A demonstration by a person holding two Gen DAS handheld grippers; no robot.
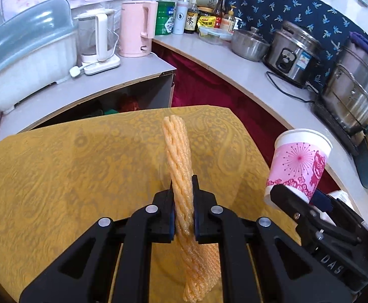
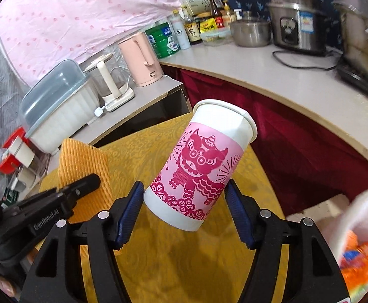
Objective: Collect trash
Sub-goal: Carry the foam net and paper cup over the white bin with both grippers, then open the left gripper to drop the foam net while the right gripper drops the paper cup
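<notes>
An orange foam fruit net [image 1: 178, 156] stands up between the pads of my left gripper [image 1: 182, 189], which is shut on it above the yellow-clothed table [image 1: 57, 176]. Its lower end hangs below the jaws. In the right wrist view the net [image 2: 83, 161] shows at the left, with a left gripper finger [image 2: 88, 183] across it. My right gripper [image 2: 184, 186] is shut on a white paper cup [image 2: 199, 166] with a pink lion print. The blue pads press its lower sides, and it is tilted, clear of the table. The cup [image 1: 297, 161] also appears at the right in the left wrist view.
A white container [image 2: 360, 240] holding orange wrappers sits low at the right. Behind the table runs a counter [image 1: 234, 63] with a pink kettle [image 1: 136, 30], a glass kettle [image 1: 98, 40], bottles, pots and a rice cooker [image 1: 292, 53]. A lidded dish box [image 1: 25, 58] stands at the left.
</notes>
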